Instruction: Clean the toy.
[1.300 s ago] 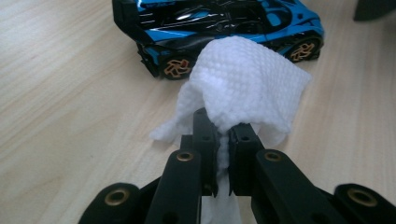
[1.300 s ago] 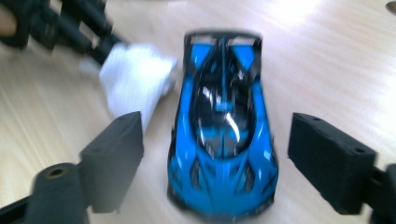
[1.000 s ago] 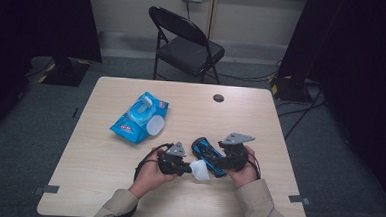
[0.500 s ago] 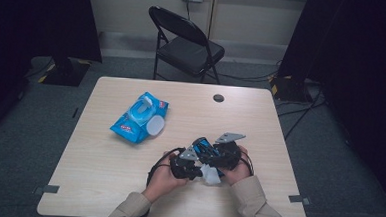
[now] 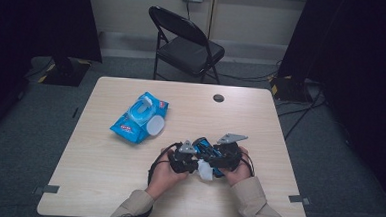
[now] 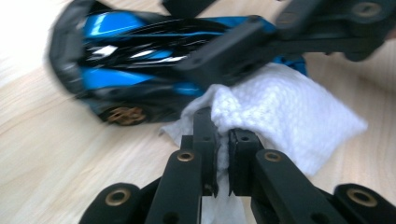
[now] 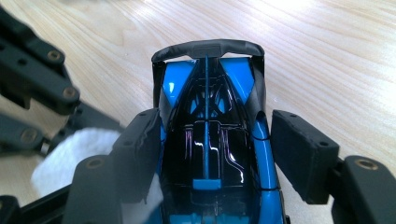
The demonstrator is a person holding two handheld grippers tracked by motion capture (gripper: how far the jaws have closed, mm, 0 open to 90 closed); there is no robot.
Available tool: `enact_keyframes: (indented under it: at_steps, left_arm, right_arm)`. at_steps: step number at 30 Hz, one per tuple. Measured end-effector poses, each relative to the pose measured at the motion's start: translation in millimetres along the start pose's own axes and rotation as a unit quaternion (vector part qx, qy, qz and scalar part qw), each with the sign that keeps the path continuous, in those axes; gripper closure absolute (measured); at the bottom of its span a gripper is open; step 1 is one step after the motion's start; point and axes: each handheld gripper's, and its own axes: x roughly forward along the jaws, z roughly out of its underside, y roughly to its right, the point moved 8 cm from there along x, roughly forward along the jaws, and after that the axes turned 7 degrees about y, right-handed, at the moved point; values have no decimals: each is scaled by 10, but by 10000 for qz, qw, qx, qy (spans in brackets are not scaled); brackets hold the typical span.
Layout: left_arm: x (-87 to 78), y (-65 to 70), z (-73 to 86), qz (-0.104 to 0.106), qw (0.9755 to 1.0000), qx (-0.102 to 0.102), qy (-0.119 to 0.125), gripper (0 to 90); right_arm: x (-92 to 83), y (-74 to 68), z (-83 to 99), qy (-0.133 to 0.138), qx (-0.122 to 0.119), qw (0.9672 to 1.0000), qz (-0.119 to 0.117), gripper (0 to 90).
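Dim room, black curtains, folding chair standing behind a light wooden bench. Pack of wet wipes lying left of centre with its lid flipped open, well apart from the work. A person is sitting at the near edge, working both tools together at the bench's front right. Left hand-held gripper is clenching a white wipe, jaws pinched on a fold of it, and the wipe is pressing against the side of a blue and black toy car. Right hand-held gripper is straddling the car from the rear; its jaws have just been closing in around the body, left pad looking to be against the side, right pad with a sliver of gap, so not a firm clamp yet. Car is sitting low over the bench between the two tools. Judging progress: wipe already pulled from the pack and brought to the car, wiping probably just starting; most of the body is left to clean, plus closing the pack.
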Motion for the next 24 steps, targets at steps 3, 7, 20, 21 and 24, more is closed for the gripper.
enact_keyframes:
  at_steps: [3,7,20,21,24]
  left_arm:
    - [-23,-53,7,-66,10000,20,-12,843]
    - [-49,-115,-6,-170,9999,16,-19,843]
    - [-193,-439,-65,-468,9989,-95,8,844]
    - [-198,-452,-70,-480,9988,-82,4,844]
    - [-203,-478,-77,-516,9986,-66,30,844]
  right_arm:
    - [-1,-3,2,15,5,10000,15,347]
    - [-1,-3,2,18,1,10000,17,347]
    - [-2,-4,4,37,-7,10000,15,347]
    - [-2,-4,4,35,-5,10000,20,346]
    - [-2,-4,3,26,4,10000,28,346]
